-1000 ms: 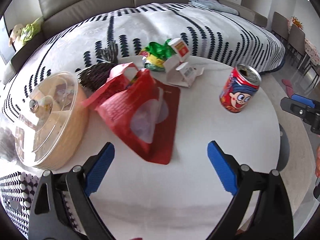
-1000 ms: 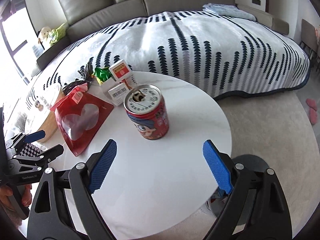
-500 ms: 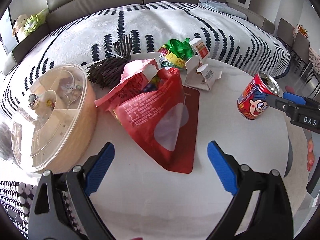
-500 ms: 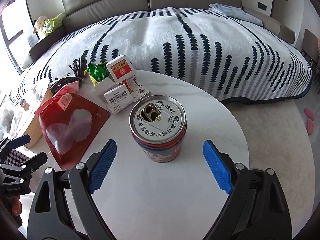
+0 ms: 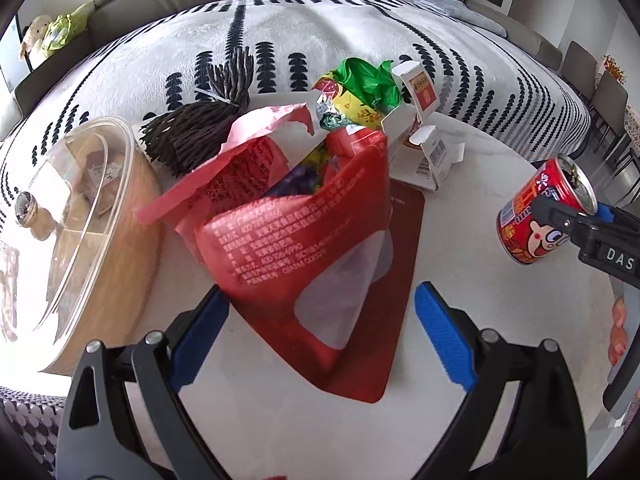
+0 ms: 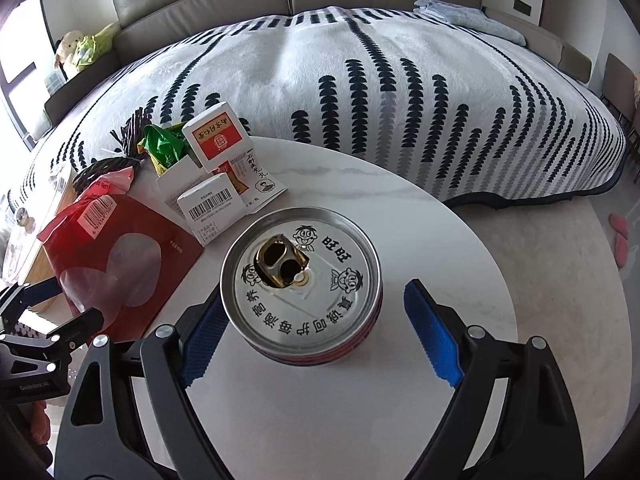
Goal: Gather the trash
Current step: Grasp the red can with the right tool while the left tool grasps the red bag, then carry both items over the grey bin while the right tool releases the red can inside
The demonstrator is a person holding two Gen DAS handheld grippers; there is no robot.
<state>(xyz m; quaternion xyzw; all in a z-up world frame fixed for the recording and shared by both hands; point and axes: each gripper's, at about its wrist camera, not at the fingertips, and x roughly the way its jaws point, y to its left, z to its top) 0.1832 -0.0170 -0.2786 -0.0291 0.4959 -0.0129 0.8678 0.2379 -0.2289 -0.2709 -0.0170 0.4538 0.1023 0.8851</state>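
Right fingers (image 6: pixel 434 336) spread wide — flanking can (image 6: pixel 300 284).

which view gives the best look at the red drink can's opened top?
Right wrist. It looks straight down on the red cartoon-print drink can, showing the whole silver lid and open pull-tab between the open right gripper fingers. The left wrist view shows the can side-on at frame edge, partly covered by a finger.

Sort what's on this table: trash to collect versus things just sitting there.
Trash: red can, red bag, white boxes, green wrapper.

Lying about: lidded wooden box, dark tassel bundle, patterned blanket, plush toy.
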